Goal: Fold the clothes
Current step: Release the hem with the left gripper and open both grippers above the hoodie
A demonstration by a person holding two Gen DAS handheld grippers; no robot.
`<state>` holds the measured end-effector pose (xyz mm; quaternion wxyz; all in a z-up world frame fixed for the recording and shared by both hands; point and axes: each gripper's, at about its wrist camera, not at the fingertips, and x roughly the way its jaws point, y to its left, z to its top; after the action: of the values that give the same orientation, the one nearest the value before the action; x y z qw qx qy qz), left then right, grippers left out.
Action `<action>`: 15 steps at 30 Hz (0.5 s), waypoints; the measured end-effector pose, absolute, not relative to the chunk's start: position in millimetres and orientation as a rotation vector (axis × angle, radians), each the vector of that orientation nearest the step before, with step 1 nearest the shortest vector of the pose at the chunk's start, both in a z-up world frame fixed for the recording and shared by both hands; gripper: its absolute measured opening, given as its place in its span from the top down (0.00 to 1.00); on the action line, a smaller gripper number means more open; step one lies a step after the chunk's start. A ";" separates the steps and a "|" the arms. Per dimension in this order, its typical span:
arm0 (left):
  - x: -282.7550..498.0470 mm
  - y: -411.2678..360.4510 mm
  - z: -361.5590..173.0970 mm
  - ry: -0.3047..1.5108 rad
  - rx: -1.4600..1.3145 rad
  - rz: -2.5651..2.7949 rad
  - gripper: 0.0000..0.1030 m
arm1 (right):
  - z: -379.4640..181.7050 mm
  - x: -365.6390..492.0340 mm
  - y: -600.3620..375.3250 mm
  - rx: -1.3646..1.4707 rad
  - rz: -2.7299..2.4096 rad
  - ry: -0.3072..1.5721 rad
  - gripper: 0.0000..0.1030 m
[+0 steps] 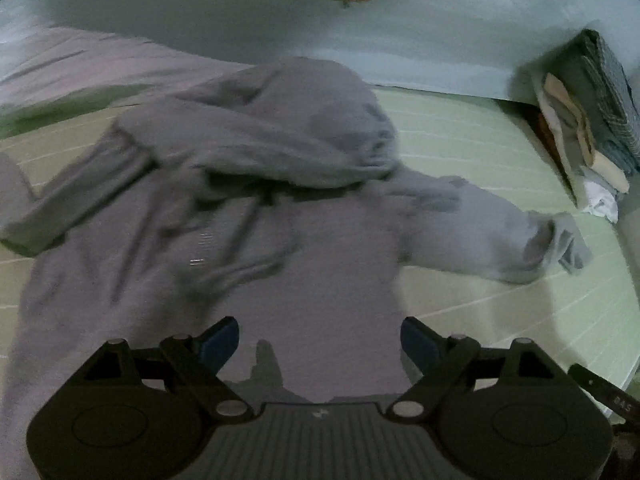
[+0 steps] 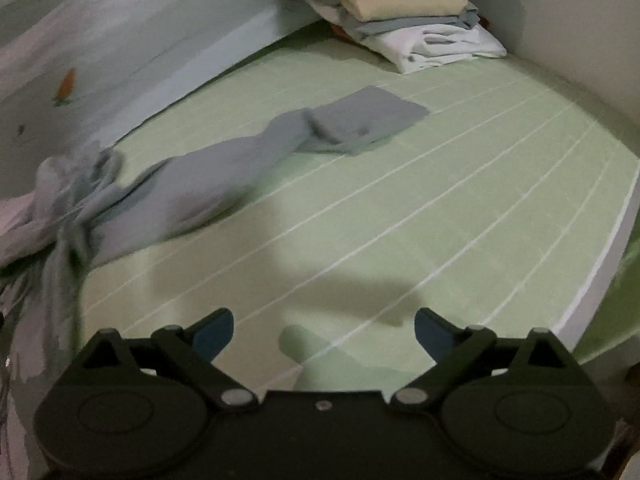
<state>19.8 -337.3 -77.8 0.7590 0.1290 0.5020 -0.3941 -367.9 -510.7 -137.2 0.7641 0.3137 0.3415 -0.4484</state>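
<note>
A grey hooded sweatshirt [image 1: 280, 208] lies spread on the green striped bed sheet [image 1: 500, 152], its hood bunched at the far end and one sleeve stretched out to the right. My left gripper [image 1: 320, 340] hovers open above the sweatshirt's body, nothing between its blue pads. In the right wrist view the same sweatshirt's sleeve [image 2: 224, 168] runs from the left across the sheet, its cuff end lying flat. My right gripper [image 2: 324, 332] is open over the bare sheet [image 2: 460, 200], to the right of the sleeve and apart from it.
A stack of folded clothes [image 2: 404, 16] sits in the far corner against the wall; it shows as the folded stack [image 1: 588, 132] at right in the left wrist view. A pale blue fish-print cover [image 1: 280, 20] lines the far side. The mattress edge [image 2: 608, 248] runs at right.
</note>
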 end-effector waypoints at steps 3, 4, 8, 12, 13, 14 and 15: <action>0.0 -354.7 -77.2 1.089 0.292 -0.843 0.14 | -139.6 -380.6 -538.7 0.690 -0.963 0.742 0.04; -4.9 -359.7 -78.4 1.090 0.294 -0.831 0.14 | -140.5 -384.0 -546.6 0.693 -0.959 0.741 0.04; -19.3 -374.3 -79.5 1.106 0.259 -0.781 0.14 | -145.0 -396.3 -580.2 0.732 -0.952 0.730 0.04; -31.2 -374.9 -72.9 1.079 0.209 -0.729 0.14 | -147.7 -402.4 -617.9 0.821 -0.970 0.674 0.04; -34.6 -374.1 -71.0 1.067 0.203 -0.713 0.14 | -147.7 -401.7 -627.5 0.837 -0.971 0.657 0.04; -38.0 -373.0 -69.1 1.057 0.195 -0.697 0.13 | -147.8 -400.8 -637.0 0.853 -0.971 0.642 0.04; -40.6 -369.9 -68.0 1.054 0.184 -0.673 0.13 | -147.8 -399.8 -646.4 0.868 -0.971 0.627 0.04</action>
<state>-40.6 -369.9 -68.0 0.8068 0.0860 0.4927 -0.3145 -399.8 -646.4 -147.8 0.7500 0.3971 0.2867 -0.4445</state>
